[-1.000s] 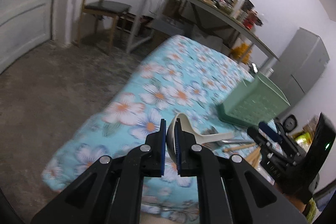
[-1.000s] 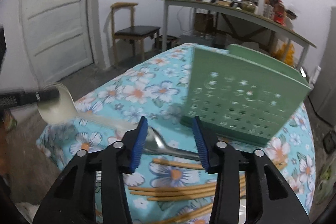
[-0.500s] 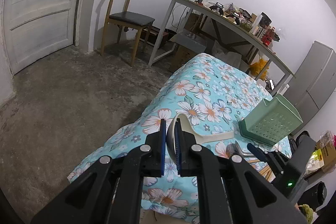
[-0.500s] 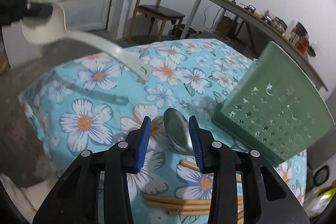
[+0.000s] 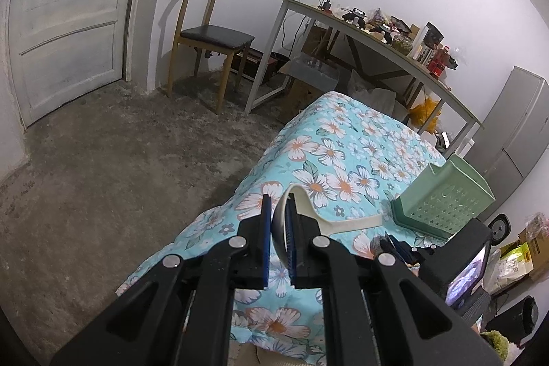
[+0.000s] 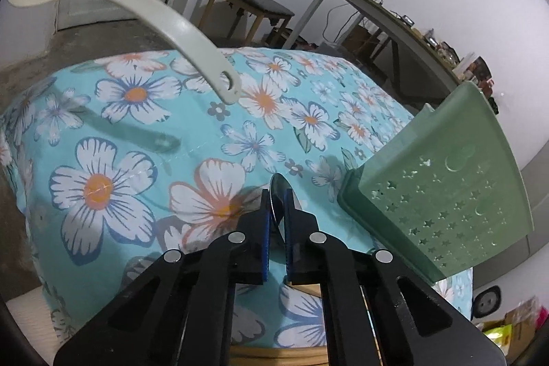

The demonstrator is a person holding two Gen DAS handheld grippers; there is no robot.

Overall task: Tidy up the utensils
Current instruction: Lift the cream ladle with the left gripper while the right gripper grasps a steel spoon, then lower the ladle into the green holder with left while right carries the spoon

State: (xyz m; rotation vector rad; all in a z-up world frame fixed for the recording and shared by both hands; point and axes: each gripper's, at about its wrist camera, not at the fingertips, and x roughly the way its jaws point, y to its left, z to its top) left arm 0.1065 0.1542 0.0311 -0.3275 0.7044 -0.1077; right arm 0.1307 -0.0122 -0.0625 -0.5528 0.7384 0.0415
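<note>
Cream plastic ladle [image 5: 302, 211], gripped by its bowl in the clamped left gripper [image 5: 277, 240], hangs above the flowered cloth [image 6: 113, 132], well left of the green basket [image 6: 442, 194]. Just left of that basket, the right gripper [image 6: 276, 222] has just closed its jaws onto the metal spoon [image 6: 278, 194]; the pickup looks done. Next, I judge, both go into the basket. Only the left view shows its open top; only the right shows chopsticks [image 6: 274, 351] at the bottom edge.

Basket [image 6: 442, 204] right of spoon [image 6: 278, 194], seemingly on tablecloth [image 6: 137, 126].
</note>
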